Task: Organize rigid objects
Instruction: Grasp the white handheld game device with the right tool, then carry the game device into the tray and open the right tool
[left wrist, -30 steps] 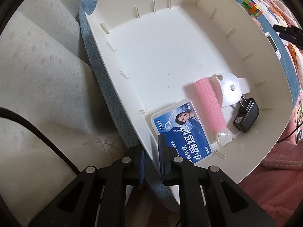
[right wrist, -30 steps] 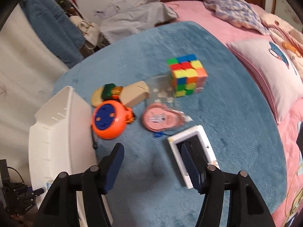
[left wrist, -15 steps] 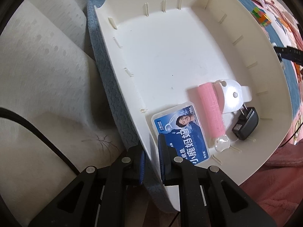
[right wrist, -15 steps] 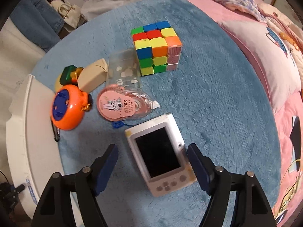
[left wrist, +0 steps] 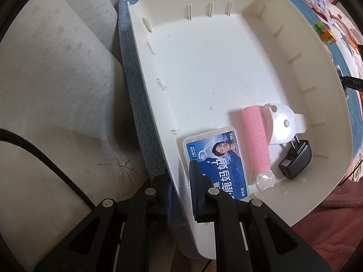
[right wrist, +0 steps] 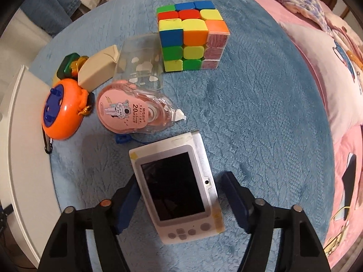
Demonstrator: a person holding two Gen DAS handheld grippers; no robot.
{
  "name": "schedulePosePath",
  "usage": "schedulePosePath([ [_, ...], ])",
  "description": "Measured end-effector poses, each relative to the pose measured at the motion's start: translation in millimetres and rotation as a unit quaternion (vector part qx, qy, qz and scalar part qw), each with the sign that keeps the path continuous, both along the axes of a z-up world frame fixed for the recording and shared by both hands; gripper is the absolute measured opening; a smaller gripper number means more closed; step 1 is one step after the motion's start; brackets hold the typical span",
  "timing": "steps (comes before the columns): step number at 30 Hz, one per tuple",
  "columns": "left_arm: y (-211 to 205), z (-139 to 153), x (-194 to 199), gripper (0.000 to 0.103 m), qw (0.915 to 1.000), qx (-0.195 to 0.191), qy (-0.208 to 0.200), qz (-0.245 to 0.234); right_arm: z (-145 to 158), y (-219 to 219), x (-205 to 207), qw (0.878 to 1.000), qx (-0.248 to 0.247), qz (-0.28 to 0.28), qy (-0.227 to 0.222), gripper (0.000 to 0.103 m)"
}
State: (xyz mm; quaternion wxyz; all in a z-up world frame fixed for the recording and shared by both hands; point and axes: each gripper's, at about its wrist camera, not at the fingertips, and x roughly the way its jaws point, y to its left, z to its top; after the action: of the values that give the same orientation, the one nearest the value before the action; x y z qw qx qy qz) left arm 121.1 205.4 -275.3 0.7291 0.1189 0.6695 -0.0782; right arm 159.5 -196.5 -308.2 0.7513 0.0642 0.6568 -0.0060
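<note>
The right gripper (right wrist: 180, 198) is pointing down over the blue blanket (right wrist: 261, 117) with its 2 blue-padded fingers (right wrist: 126, 206) spread on either side of a white handheld game console (right wrist: 179, 190); its jaws have just been closing in, the left pad is sitting just beside or against the console's long edge while the right pad is standing clear of it, so nothing is being squeezed. The console is lying flat, screen up, buttons toward the camera. Just beyond it a pink correction-tape dispenser (right wrist: 127, 113) is resting on the blanket, with an orange round toy (right wrist: 61, 111) to its left against the white tray's rim (right wrist: 18, 149), a beige block (right wrist: 97, 69) and a clear plastic piece (right wrist: 140, 61) behind, and a colour cube (right wrist: 192, 38) farther back. The left gripper (left wrist: 181, 188) is pinching the tray's near wall (left wrist: 179, 165), 1 pad outside and 1 inside, pressed almost together. Inside the tray (left wrist: 204, 68), close to that grip, a blue floss-pick box (left wrist: 217, 158) is lying flat, a pink hair roller (left wrist: 256, 140) is lying beside it, then a translucent white plastic holder (left wrist: 283, 124) and a black plug adapter (left wrist: 295, 161); the rest of the tray floor is bare. The tray is sitting on the blue blanket, with a white textured fabric (left wrist: 56, 79) to its left.
</note>
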Motion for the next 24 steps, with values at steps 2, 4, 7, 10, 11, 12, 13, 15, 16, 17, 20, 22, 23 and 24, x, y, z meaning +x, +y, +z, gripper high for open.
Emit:
schedulePosePath([
  [2, -1.1, -2.5, -1.9, 0.012, 1.0000, 0.003, 0.002, 0.002, 2.3, 0.2, -0.7, 1.000, 0.004, 0.012, -0.004, 0.061],
  [4, -1.9, -4.2, -2.8, 0.012, 1.0000, 0.006, 0.000, 0.003, 3.1, 2.2, -0.9, 1.000, -0.004, 0.018, 0.000, 0.061],
  [7, -2.8, -4.6, -3.3, 0.012, 0.9999, 0.012, -0.002, 0.003, 5.1, 12.0, -4.7, 1.000, -0.011, 0.018, 0.005, 0.060],
  [10, -5.8, -4.4, -5.0, 0.012, 0.9998, 0.020, 0.000, -0.002, 10.7, 16.6, -10.6, 1.000, -0.007, 0.013, 0.007, 0.059],
  [11, -6.7, -4.8, -4.7, 0.012, 0.9998, 0.022, 0.001, -0.003, 14.3, 18.1, -12.1, 1.000, -0.006, 0.011, 0.005, 0.059],
  [12, -7.2, -5.6, -5.1, 0.012, 0.9997, 0.024, 0.004, -0.004, 18.2, 19.2, -12.6, 1.000, -0.006, 0.010, 0.004, 0.059],
  [13, -7.8, -6.4, -5.4, 0.012, 0.9997, 0.025, 0.005, -0.005, 22.6, 21.8, -13.8, 1.000, -0.006, 0.009, 0.002, 0.059],
  [15, -9.2, -7.5, -6.7, 0.012, 0.9996, 0.025, 0.007, -0.009, 33.2, 28.7, -17.6, 1.000, -0.008, 0.011, -0.003, 0.059],
  [16, -9.6, -8.0, -7.6, 0.012, 0.9995, 0.026, 0.007, -0.014, 38.5, 33.9, -19.6, 1.000, -0.009, 0.014, -0.008, 0.059],
  [17, -10.2, -8.3, -9.5, 0.012, 0.9995, 0.027, 0.006, -0.018, 44.4, 38.5, -21.7, 1.000, -0.010, 0.016, -0.013, 0.059],
  [20, -13.3, -9.5, -14.8, 0.012, 0.9991, 0.029, 0.004, -0.031, 65.3, 54.2, -26.8, 0.999, -0.006, 0.021, -0.031, 0.059],
  [22, -15.9, -10.4, -19.1, 0.012, 0.9988, 0.028, 0.003, -0.040, 77.7, 62.9, -30.1, 0.999, -0.002, 0.025, -0.041, 0.059],
  [23, -18.2, -10.7, -21.8, 0.012, 0.9987, 0.027, 0.001, -0.043, 86.8, 71.4, -31.6, 0.998, -0.001, 0.029, -0.049, 0.059],
  [24, -20.1, -11.8, -20.6, 0.012, 0.9985, 0.026, 0.000, -0.048, 92.5, 75.5, -30.3, 0.998, -0.002, 0.032, -0.054, 0.059],
])
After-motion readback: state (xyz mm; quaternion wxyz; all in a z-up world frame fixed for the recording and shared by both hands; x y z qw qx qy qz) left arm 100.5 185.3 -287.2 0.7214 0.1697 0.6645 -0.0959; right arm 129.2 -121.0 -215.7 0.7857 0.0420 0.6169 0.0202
